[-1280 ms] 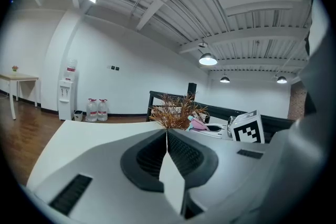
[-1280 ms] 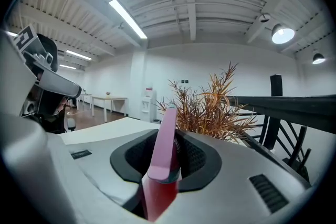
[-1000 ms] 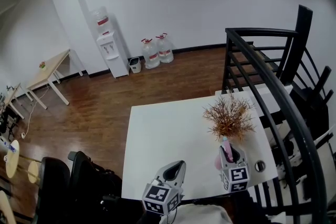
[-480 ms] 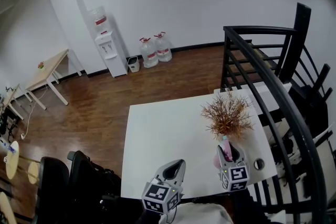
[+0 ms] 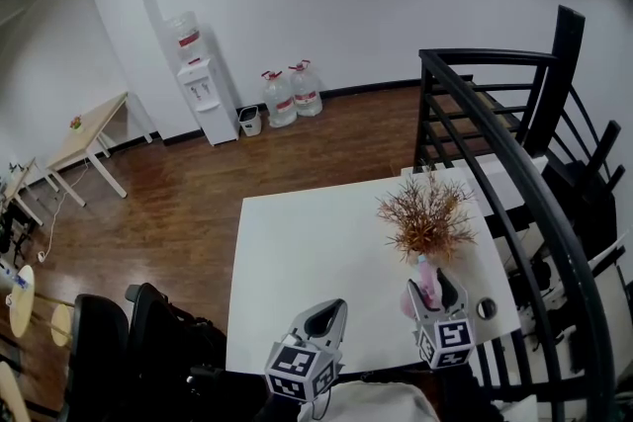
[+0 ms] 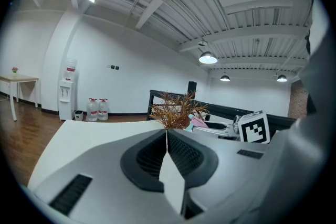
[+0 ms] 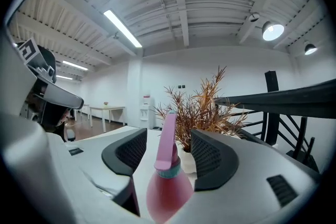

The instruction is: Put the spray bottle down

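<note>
A pink spray bottle (image 5: pixel 425 278) stands upright on the white table (image 5: pixel 307 252) near its front right corner, just in front of a dried brown plant (image 5: pixel 427 220). My right gripper (image 5: pixel 431 290) points level at it and its jaws are opening. The bottle (image 7: pixel 167 186) rises between the two pads with a gap on each side, its pink trigger head pointing up. My left gripper (image 5: pixel 329 316) hangs over the table's front edge, to the left of the bottle, with nothing in it. In the left gripper view its pads (image 6: pixel 167 134) meet in a line.
A small grey round thing (image 5: pixel 485 309) lies right of the bottle. A black stair railing (image 5: pixel 495 133) runs along the table's right side. A black chair (image 5: pixel 148 331) stands at the front left. A water dispenser (image 5: pixel 198 79) and water jugs (image 5: pixel 289 96) are at the far wall.
The right gripper's jaws have spread apart from the spray bottle, which stays standing on the table. The left gripper has kept still.
</note>
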Demonstrator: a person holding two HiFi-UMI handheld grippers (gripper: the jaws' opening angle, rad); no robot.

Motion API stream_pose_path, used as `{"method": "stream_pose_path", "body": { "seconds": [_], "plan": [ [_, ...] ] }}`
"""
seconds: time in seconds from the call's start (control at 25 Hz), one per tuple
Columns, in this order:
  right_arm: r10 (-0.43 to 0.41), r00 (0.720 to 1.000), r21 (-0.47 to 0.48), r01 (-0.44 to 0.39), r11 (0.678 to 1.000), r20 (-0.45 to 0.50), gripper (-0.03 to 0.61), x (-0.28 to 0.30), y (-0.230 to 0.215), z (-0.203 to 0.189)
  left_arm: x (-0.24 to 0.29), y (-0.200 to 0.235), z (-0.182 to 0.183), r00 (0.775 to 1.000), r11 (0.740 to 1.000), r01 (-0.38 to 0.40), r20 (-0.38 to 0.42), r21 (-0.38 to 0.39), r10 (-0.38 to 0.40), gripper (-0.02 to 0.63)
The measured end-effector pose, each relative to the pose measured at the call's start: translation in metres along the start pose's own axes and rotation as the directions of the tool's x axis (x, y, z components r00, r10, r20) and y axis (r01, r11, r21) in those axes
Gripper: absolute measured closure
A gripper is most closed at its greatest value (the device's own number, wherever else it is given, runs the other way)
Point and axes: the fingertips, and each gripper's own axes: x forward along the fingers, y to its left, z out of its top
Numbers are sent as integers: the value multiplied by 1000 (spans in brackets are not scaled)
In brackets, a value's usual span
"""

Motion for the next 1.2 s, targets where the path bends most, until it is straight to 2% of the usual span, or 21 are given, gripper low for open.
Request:
{"method": "stream_pose_path", "body": {
  "seconds": [0.16,0.28,0.4,0.48,0.52,0.6,0.64,0.76,0.88,1.04,1.2],
  "plan": [
    [-33,998,19,32,999,52,354,-30,1,17,-4,3,0,1000,1000,-9,4,-4,9,623],
    [-35,988,-21,38,999,150,354,-47,13,46,-7,6,-3,1000,1000,-14,3,-10,14,622],
    [29,969,-73,-11,997,244,357,-58,38,75,-9,4,-4,1000,1000,-13,3,-11,13,623],
    [104,959,-82,-85,993,264,419,-58,59,84,-11,2,-4,1000,1000,-10,6,-14,10,622],
    [139,955,-76,-123,989,264,423,-56,69,86,-13,1,-3,1000,1000,-7,9,-20,7,623],
    [196,948,-65,-186,980,251,563,-51,86,85,-15,-3,-1,1000,1000,2,19,-30,-1,621],
    [223,945,-59,-215,975,241,584,-47,94,84,-17,-4,0,1000,1000,3,22,-30,-3,623],
    [290,935,-11,-294,956,205,586,-31,115,76,-21,-2,2,1000,1000,-7,26,-28,8,622],
    [330,931,36,-339,940,157,588,-15,129,65,-25,3,3,999,999,-21,28,-29,22,622],
    [346,932,68,-354,933,110,589,-7,138,55,-31,12,3,998,998,-46,32,-35,47,623],
    [348,931,96,-358,929,108,589,-4,140,54,-34,18,2,998,997,-63,24,-39,64,622]
  ]
}}
